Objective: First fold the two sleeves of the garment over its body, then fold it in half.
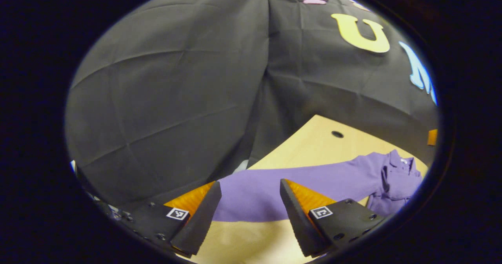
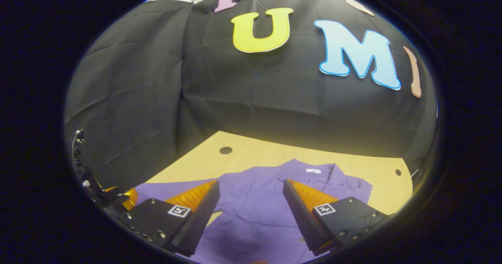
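A purple collared garment (image 2: 259,213) lies flat on the wooden table (image 2: 255,154), collar (image 2: 313,173) toward the back wall. One long sleeve (image 1: 274,189) stretches out sideways across the table in the left gripper view, with the collar and body (image 1: 396,177) at the right. My left gripper (image 1: 251,213) hovers open above that sleeve, fingers apart with cloth showing between them. My right gripper (image 2: 251,213) is open above the garment's chest, holding nothing. The other gripper (image 2: 117,199) shows at the far left of the right gripper view, over the sleeve end.
The table has a round cable hole (image 2: 225,150) near its back left and a small hole (image 2: 398,172) at the right. Black cloth walls close in behind and to the left. The table's left edge (image 1: 274,154) runs close to the sleeve.
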A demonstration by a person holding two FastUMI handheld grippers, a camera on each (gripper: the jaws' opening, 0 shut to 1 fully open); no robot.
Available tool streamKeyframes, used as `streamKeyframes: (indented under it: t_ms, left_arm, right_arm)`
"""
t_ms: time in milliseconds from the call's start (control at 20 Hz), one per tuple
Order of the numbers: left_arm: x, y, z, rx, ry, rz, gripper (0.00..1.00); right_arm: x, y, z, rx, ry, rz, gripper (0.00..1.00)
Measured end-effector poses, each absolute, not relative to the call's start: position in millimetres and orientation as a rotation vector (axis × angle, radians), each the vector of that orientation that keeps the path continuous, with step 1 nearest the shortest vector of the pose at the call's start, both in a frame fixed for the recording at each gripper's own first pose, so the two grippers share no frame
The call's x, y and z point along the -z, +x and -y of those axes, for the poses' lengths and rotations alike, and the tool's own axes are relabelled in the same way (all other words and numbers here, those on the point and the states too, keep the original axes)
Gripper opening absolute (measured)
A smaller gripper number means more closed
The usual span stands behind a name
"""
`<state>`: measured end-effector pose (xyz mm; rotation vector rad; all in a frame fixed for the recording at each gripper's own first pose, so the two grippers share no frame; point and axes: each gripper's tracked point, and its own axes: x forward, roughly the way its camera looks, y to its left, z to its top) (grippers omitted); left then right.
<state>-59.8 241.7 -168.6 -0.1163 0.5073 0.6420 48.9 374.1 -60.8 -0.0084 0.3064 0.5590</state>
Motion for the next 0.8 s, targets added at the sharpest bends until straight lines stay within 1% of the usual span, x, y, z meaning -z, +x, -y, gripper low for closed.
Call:
streamKeyframes:
  t_ms: [50,100,150,250,300,350,400,450,550,600,650,700,800]
  left_arm:
    - [177.7,-63.2,-251.5,-0.668,-0.125,-0.533,0.94]
    - [187.7,-68.1,-256.9,-0.686,-0.136,-0.554,0.99]
    - [195.0,-70.6,-260.6,-0.700,-0.146,-0.569,0.94]
    - [201.0,-70.6,-262.5,-0.720,-0.154,-0.594,0.96]
    - [199.3,-69.2,-260.9,-0.721,-0.160,-0.601,0.94]
    - [197.8,-68.1,-260.2,-0.720,-0.158,-0.617,0.97]
    - [196.1,-69.0,-257.8,-0.716,-0.156,-0.638,0.94]
    - [197.9,-69.0,-255.0,-0.712,-0.159,-0.663,0.97]
    - [197.0,-66.0,-255.8,-0.708,-0.137,-0.674,0.98]
    - [198.6,-66.9,-254.5,-0.710,-0.137,-0.678,0.96]
    - [199.2,-66.5,-253.7,-0.706,-0.132,-0.681,0.98]
    - [199.7,-67.1,-254.0,-0.705,-0.130,-0.685,0.94]
    - [198.4,-63.4,-251.8,-0.690,-0.129,-0.688,0.94]
  right_arm:
    - [59.9,41.7,-374.5,-0.566,-0.012,-0.307,0.98]
    - [58.3,35.4,-374.9,-0.573,-0.013,-0.306,0.98]
    - [57.5,30.4,-376.5,-0.579,-0.012,-0.306,0.98]
    - [56.6,22.9,-377.3,-0.586,-0.006,-0.312,0.98]
    - [55.9,20.2,-377.9,-0.589,-0.001,-0.314,0.98]
    - [56.6,17.3,-378.1,-0.593,0.002,-0.319,0.98]
    - [57.0,14.8,-378.7,-0.597,0.003,-0.326,0.98]
    - [57.5,12.2,-378.5,-0.599,0.003,-0.329,0.98]
    - [56.8,8.8,-378.2,-0.603,0.005,-0.333,0.98]
    - [55.8,7.2,-377.7,-0.605,0.005,-0.334,0.98]
    - [55.3,5.4,-377.5,-0.607,0.004,-0.334,0.98]
    - [53.3,4.4,-377.3,-0.608,0.004,-0.331,0.98]
    - [50.7,0.1,-378.6,-0.615,0.012,-0.327,0.98]
